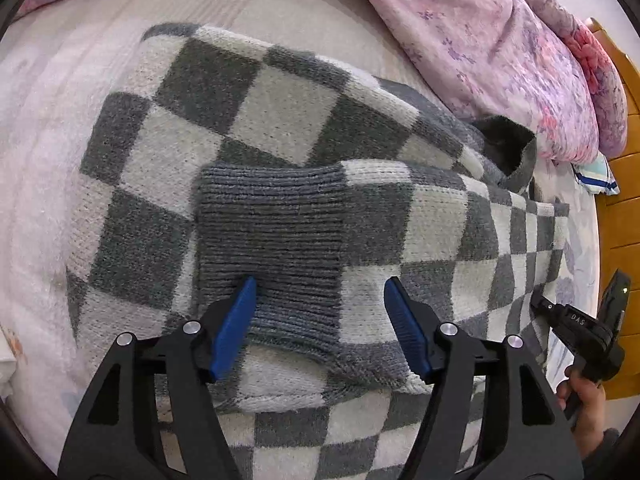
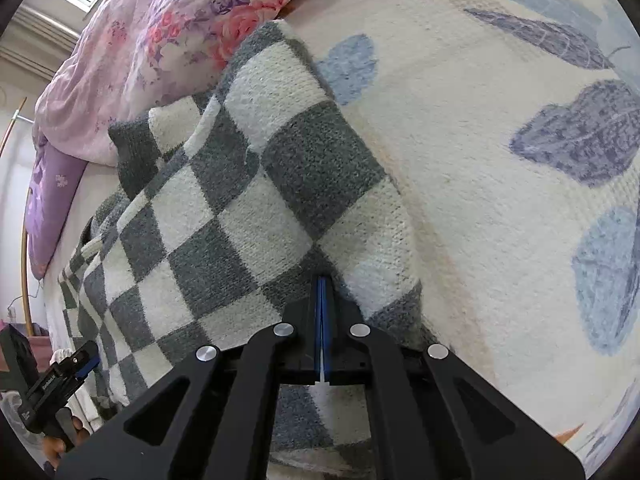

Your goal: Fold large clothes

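A grey-and-white checkered knit sweater (image 1: 248, 120) lies spread on the bed, with one sleeve folded across its body. The sleeve's grey ribbed cuff (image 1: 272, 232) lies just ahead of my left gripper (image 1: 320, 292), which is open and empty above it, its blue pads apart. My right gripper (image 2: 322, 284) is shut on the sweater's edge (image 2: 280, 200), its blue pads pressed together with knit fabric between them. The right gripper also shows at the right edge of the left wrist view (image 1: 536, 300). The left gripper shows at the lower left of the right wrist view (image 2: 90, 360).
A pink floral quilt (image 1: 500, 40) is bunched at the back of the bed, close to the sweater's collar (image 1: 508, 148). A white sheet with blue leaf prints (image 2: 520, 160) covers the bed to the right. A wooden frame (image 1: 624, 184) runs along the far right.
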A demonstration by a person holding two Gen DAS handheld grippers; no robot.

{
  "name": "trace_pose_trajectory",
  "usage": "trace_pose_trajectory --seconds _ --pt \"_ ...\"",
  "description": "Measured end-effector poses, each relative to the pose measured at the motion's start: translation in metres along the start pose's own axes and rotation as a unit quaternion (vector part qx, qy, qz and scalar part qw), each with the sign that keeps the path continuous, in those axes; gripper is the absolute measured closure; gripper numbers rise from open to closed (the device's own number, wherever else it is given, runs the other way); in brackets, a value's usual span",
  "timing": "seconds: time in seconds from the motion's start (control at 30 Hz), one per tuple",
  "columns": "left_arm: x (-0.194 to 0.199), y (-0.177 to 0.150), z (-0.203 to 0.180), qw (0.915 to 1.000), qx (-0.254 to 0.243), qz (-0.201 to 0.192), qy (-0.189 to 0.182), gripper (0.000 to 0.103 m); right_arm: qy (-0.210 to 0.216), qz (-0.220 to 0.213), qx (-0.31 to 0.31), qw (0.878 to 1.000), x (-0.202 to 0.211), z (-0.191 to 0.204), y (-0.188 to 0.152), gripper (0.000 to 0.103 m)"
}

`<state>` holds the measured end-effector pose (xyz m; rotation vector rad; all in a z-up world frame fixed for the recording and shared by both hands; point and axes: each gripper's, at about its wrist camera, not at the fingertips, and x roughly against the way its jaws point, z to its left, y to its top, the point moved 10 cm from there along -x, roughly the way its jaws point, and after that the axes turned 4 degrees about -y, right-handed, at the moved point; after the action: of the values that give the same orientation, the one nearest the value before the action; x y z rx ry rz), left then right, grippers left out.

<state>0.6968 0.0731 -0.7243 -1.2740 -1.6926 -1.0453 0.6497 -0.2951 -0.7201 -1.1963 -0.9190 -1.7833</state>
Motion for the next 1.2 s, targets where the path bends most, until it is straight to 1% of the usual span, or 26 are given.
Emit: trace_pose_trajectory --seconds 0.03,0.07,0.1,0.17,0.2,0.23,0.3,0.33,0.37,0.43,0.47,0.53,0.57,0.67,0.73,0.77,0.8,0.83,0.93,1.0,1.03,1.07,1.1,1.13,1.17,1.2 --pt "0.004 0.002 -0.001 0.9999 0.004 0.001 -0.011 0.035 -0.002 0.003 0.007 1.0 0.004 0.002 0.001 0.101" --pt "0.012 0.008 -0.001 0.9994 0.011 -0.004 -0.032 0.035 -0.004 0.001 0.021 1.0 0.011 0.007 0.004 0.098" --pt "0.018 0.013 -0.001 0.9989 0.015 -0.012 -0.042 0.035 -0.008 -0.002 0.036 0.999 0.018 0.013 0.007 0.096" --pt "0.035 0.032 0.003 0.9978 0.018 -0.034 -0.054 0.034 -0.01 -0.009 0.063 0.998 0.027 0.029 0.015 0.083" --pt "0.039 0.04 0.004 0.9976 0.019 -0.038 -0.055 0.033 -0.008 -0.013 0.07 0.997 0.03 0.034 0.019 0.08" --pt "0.045 0.052 0.009 0.9971 0.026 -0.046 -0.054 0.032 -0.005 -0.016 0.077 0.997 0.034 0.04 0.025 0.075" --pt "0.054 0.077 0.019 0.9963 0.03 -0.063 -0.049 0.031 -0.008 -0.03 0.092 0.995 0.041 0.048 0.038 0.07" --pt "0.056 0.086 0.023 0.9963 0.03 -0.07 -0.039 0.031 -0.017 -0.039 0.103 0.994 0.044 0.051 0.045 0.067" --pt "0.059 0.1 0.033 0.9966 0.027 -0.075 -0.02 0.028 -0.029 -0.05 0.118 0.991 0.047 0.055 0.057 0.063" --pt "0.059 0.124 0.047 0.9967 0.019 -0.078 0.004 0.027 -0.041 -0.062 0.134 0.988 0.049 0.062 0.074 0.059" --pt "0.055 0.138 0.054 0.9969 0.007 -0.076 0.021 0.026 -0.048 -0.068 0.144 0.986 0.05 0.064 0.084 0.056" --pt "0.038 0.158 0.073 0.9958 -0.013 -0.049 0.076 0.025 -0.071 -0.077 0.165 0.981 0.044 0.068 0.102 0.05" --pt "0.031 0.165 0.081 0.9948 -0.019 -0.038 0.093 0.025 -0.091 -0.076 0.176 0.977 0.039 0.067 0.113 0.049" --pt "0.012 0.177 0.097 0.993 -0.032 0.002 0.114 0.026 -0.095 -0.059 0.183 0.977 0.024 0.06 0.131 0.048" --pt "0.0 0.181 0.097 0.9928 -0.048 0.027 0.106 0.025 -0.102 -0.04 0.196 0.975 0.01 0.06 0.139 0.048" --pt "-0.012 0.177 0.096 0.992 -0.056 0.06 0.096 0.026 -0.106 -0.029 0.209 0.972 0.002 0.06 0.142 0.046" --pt "-0.021 0.174 0.096 0.9901 -0.064 0.083 0.094 0.026 -0.11 -0.017 0.221 0.969 -0.006 0.06 0.144 0.046" --pt "-0.026 0.174 0.096 0.9886 -0.074 0.087 0.098 0.026 -0.111 -0.003 0.231 0.967 -0.014 0.06 0.146 0.046" --pt "-0.031 0.177 0.093 0.9882 -0.084 0.089 0.092 0.026 -0.12 0.018 0.262 0.957 -0.031 0.062 0.149 0.04" --pt "-0.03 0.176 0.091 0.9879 -0.096 0.088 0.084 0.028 -0.119 0.033 0.276 0.953 -0.042 0.061 0.149 0.039" --pt "-0.029 0.175 0.091 0.9872 -0.106 0.085 0.084 0.028 -0.127 0.035 0.282 0.95 -0.046 0.06 0.151 0.035" --pt "-0.029 0.175 0.09 0.9869 -0.113 0.082 0.082 0.029 -0.136 0.037 0.287 0.947 -0.051 0.057 0.153 0.033" --pt "-0.028 0.173 0.089 0.9865 -0.118 0.079 0.082 0.03 -0.138 0.037 0.29 0.946 -0.054 0.056 0.154 0.031" --pt "-0.028 0.173 0.088 0.9863 -0.123 0.078 0.078 0.032 -0.139 0.039 0.29 0.946 -0.058 0.054 0.155 0.027" --pt "-0.027 0.173 0.087 0.9862 -0.126 0.074 0.078 0.035 -0.137 0.046 0.28 0.949 -0.062 0.05 0.155 0.027" --pt "-0.024 0.168 0.087 0.986 -0.129 0.071 0.078 0.042 -0.131 0.05 0.272 0.952 -0.064 0.049 0.155 0.028"
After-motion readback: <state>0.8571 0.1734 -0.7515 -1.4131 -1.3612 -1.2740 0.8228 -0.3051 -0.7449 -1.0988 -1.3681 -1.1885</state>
